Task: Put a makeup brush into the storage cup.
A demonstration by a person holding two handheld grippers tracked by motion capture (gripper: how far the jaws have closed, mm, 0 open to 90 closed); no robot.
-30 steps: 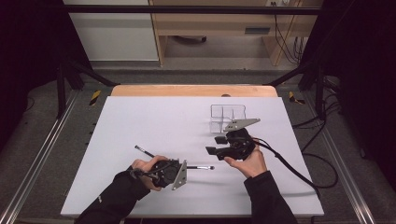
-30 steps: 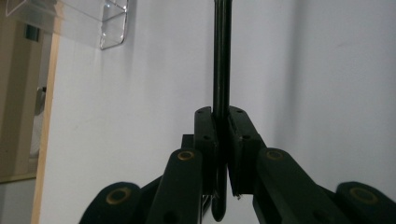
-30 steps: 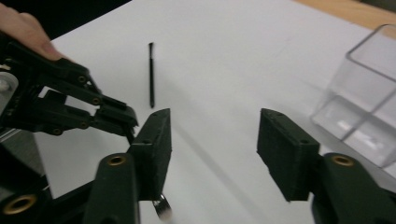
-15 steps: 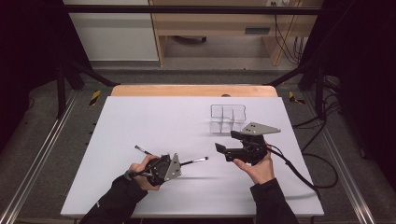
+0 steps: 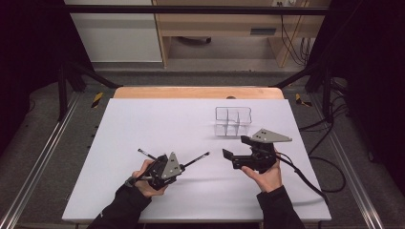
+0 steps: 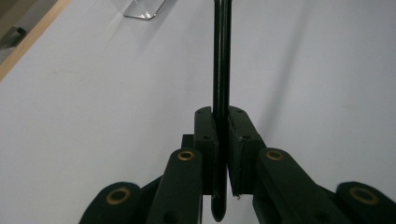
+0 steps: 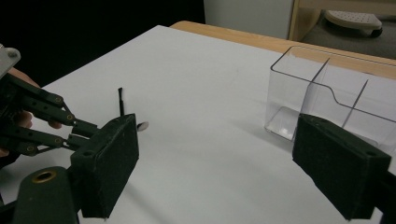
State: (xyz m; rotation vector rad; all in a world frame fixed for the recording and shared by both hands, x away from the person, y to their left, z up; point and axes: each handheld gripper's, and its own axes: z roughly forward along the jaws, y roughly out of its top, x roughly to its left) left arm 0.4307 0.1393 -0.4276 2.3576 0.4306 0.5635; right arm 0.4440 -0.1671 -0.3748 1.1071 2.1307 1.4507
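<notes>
My left gripper is low on the white table, shut on a black pen whose tip points up and right. In the left gripper view the pen runs straight out from between the closed jaws. My right gripper hovers to the pen's right, facing left. Its jaws have just been opening and stand wide with nothing between them. In that view the pen's tip points toward it, apart from the pads.
A clear divided box stands behind the right gripper, close to its far jaw. A second thin dark stick pokes out left of the left hand. A wooden strip edges the table's far side.
The right gripper's jaws have spread wider and the hand has shifted a little to the right. The left gripper has swung the pen's tip from level to up-right.
</notes>
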